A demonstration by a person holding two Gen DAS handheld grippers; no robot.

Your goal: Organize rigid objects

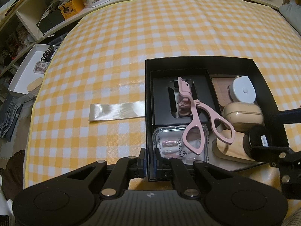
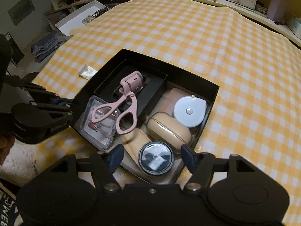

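Observation:
A black box [image 1: 199, 59] [image 2: 169, 69] sits on the yellow checked cloth. It holds a pink eyelash curler [image 1: 195, 113] [image 2: 122, 105], a clear nail-tip case [image 1: 169, 141] [image 2: 99, 130], a white round device [image 1: 244, 91] [image 2: 189, 111], a beige case [image 1: 242, 114] [image 2: 169, 130], a wooden piece [image 1: 229, 148] [image 2: 135, 143] and a round black jar [image 1: 258, 141] [image 2: 156, 158]. My left gripper [image 1: 150, 160] [image 2: 62, 103] is shut on the box's left wall at its near corner. My right gripper [image 2: 152, 158] [image 1: 270, 150] is open, its fingers either side of the jar.
A cream ribbon [image 1: 116, 112] lies on the cloth left of the box. A white tray [image 1: 24, 69] [image 2: 75, 20] with a black hair claw and small items stands off the table's left. Shelves with boxes run along the back.

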